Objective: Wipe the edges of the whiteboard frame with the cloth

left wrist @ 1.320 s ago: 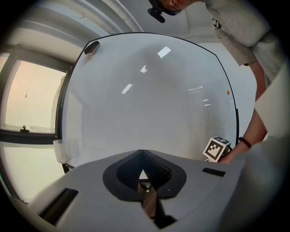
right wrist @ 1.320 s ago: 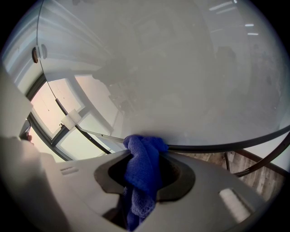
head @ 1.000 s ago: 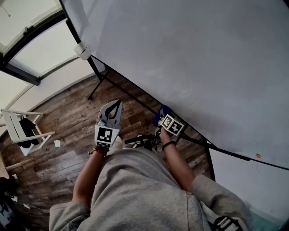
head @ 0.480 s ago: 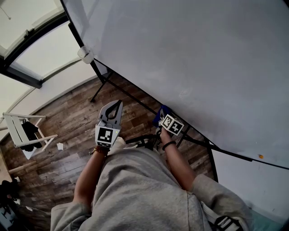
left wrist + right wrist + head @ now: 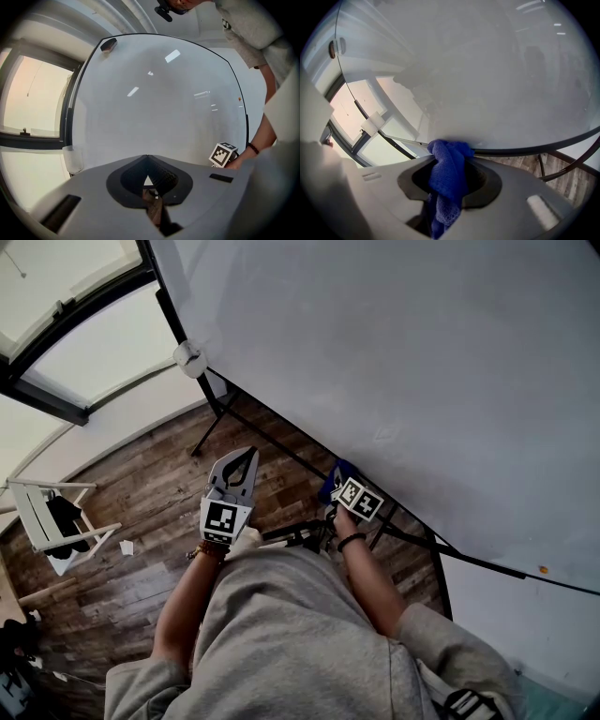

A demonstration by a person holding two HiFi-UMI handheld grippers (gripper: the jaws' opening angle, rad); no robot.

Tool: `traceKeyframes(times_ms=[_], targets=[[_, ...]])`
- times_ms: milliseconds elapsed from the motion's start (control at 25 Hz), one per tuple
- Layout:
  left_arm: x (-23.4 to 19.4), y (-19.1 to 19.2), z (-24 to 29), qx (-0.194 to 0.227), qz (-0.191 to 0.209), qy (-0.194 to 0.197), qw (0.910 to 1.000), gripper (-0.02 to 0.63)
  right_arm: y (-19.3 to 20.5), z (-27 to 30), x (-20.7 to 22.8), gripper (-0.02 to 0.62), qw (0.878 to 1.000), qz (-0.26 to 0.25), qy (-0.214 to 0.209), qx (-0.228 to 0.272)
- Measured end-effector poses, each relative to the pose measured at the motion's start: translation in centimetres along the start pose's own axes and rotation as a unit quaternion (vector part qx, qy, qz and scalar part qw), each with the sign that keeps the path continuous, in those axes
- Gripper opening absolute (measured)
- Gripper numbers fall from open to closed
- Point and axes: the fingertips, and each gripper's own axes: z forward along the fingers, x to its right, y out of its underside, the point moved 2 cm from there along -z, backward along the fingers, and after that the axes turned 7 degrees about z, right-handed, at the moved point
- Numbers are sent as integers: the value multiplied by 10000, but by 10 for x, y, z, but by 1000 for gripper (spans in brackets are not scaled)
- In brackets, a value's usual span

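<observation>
Wood-plank floor (image 5: 131, 493) below me, and the big white whiteboard (image 5: 403, 352) fills the upper right of the head view. Its thin dark frame (image 5: 512, 152) runs along the bottom edge, and that is where I am working. In the last second little has shifted. The board and its white corner cap (image 5: 190, 359) have slid a touch right in my view, so my head has turned. My right tongs (image 5: 337, 474) have hardly crept along the rail, so I reckon this pass is slow or paused, with most of the frame yet to do.

Right tongs are clamped on the bunched blue knitted cloth (image 5: 447, 178), whose top fold presses right against the lower rail. Left tongs (image 5: 239, 460) hang off the board over the floor, tips closed together on nothing.

What is in the way: the black stand legs (image 5: 211, 423) cross just under the rail on the way to that corner cap, and another strut sits beside my right wrist. The white folding rack (image 5: 52, 512) stands well apart, far left.
</observation>
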Motion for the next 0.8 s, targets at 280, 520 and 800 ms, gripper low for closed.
traceKeyframes(times_ms=[280,520,800], targets=[[-24,3,0,48,32,136,9999,8,3,15,-24,137,10000,1,0,-25],[-40,13,-10,-51,17,270,9996,9,1,23,-38,137,10000,14,6,-11],[-46,15,1,-190,41,142,9997,9,11,39,-57,137,9990,-49,-289,-346]])
